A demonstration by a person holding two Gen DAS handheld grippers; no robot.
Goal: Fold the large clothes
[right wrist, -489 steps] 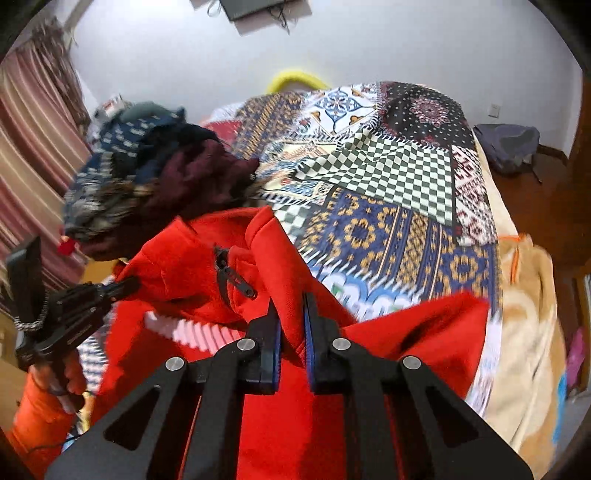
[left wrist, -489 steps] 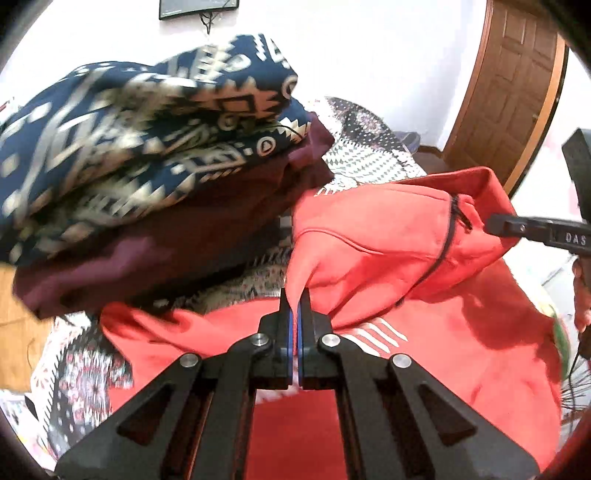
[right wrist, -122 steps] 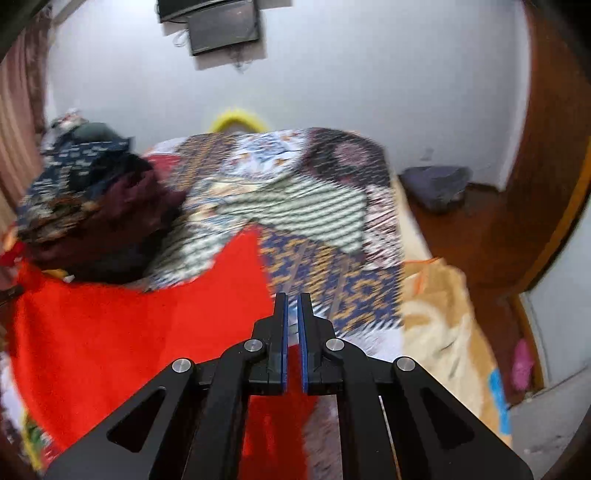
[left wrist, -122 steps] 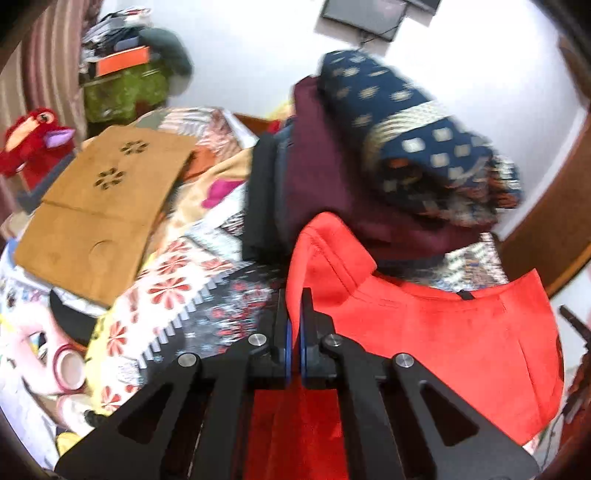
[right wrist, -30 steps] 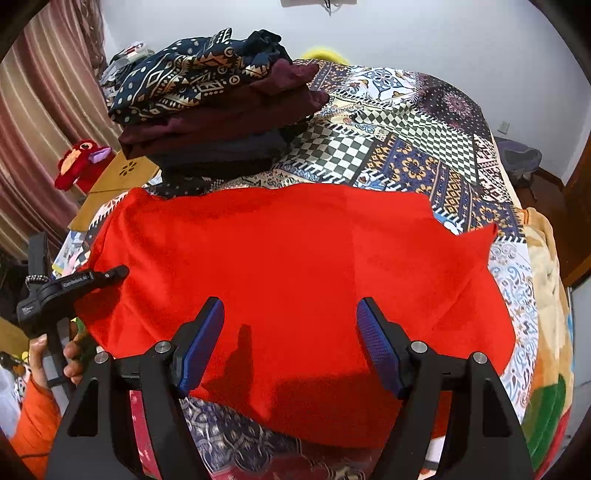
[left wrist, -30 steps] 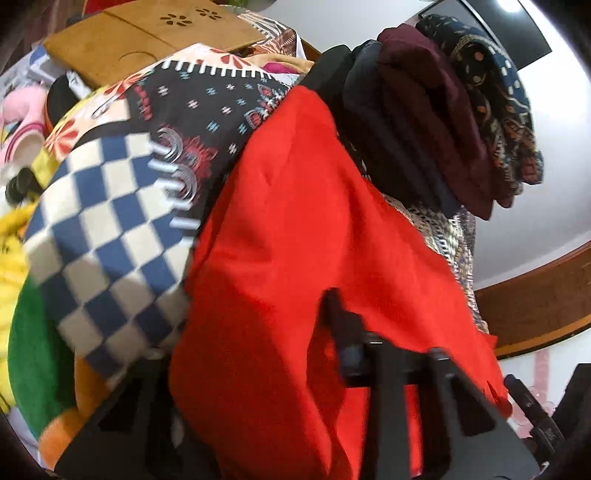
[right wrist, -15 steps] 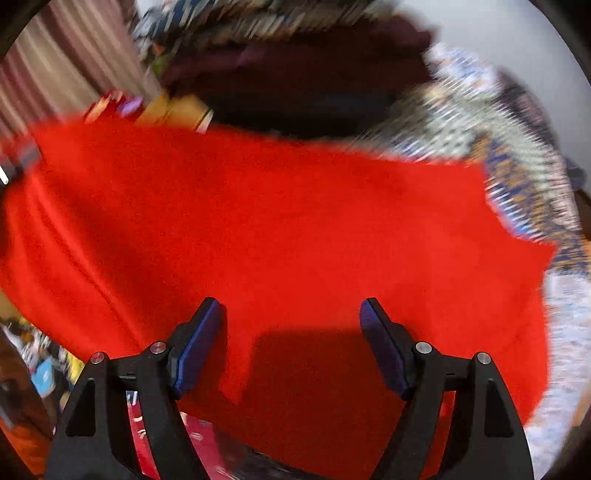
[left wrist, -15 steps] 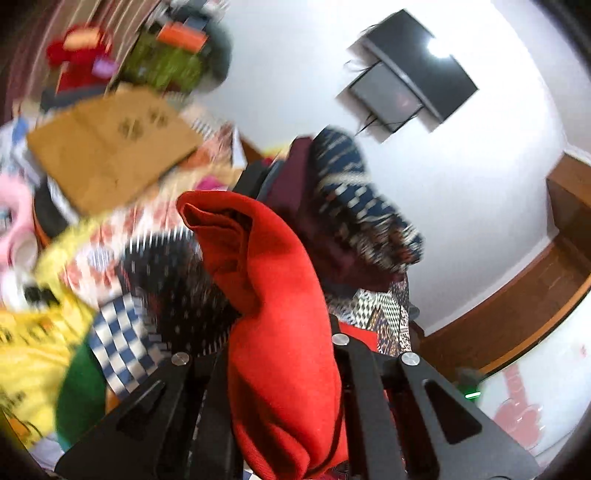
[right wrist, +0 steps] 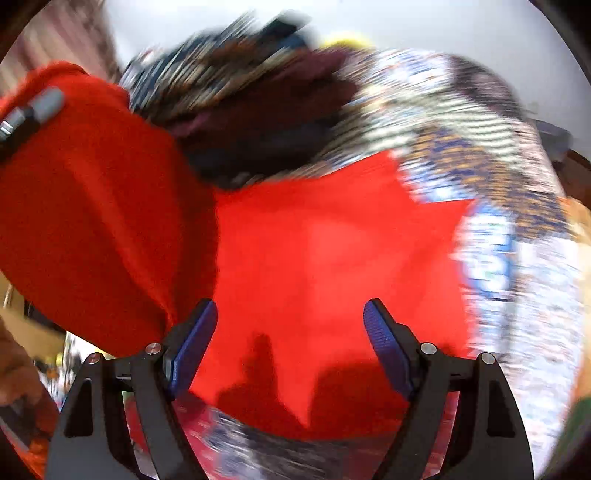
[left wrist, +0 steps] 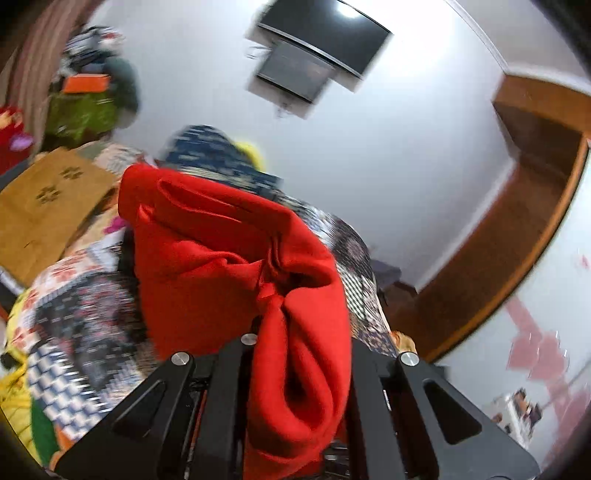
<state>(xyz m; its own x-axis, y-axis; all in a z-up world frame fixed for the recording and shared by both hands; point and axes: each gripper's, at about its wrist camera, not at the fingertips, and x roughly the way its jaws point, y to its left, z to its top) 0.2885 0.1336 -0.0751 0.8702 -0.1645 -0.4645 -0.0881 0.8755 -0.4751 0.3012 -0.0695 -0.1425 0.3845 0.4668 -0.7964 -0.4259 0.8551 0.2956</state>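
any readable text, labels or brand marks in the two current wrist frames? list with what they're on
None readable in either view.
Wall-mounted screen: dark, no legible mark.
Red garment: no print or label visible.
Brown board: cut-out flower shapes only, no lettering.
Pink shapes on the wall: blurred, not legible.
Right wrist view: motion-blurred; patterned bedspread shows patterns only.

One red garment (left wrist: 236, 258), one folded-clothes stack (right wrist: 258, 110) (blurred), two grippers (right wrist: 290, 332).
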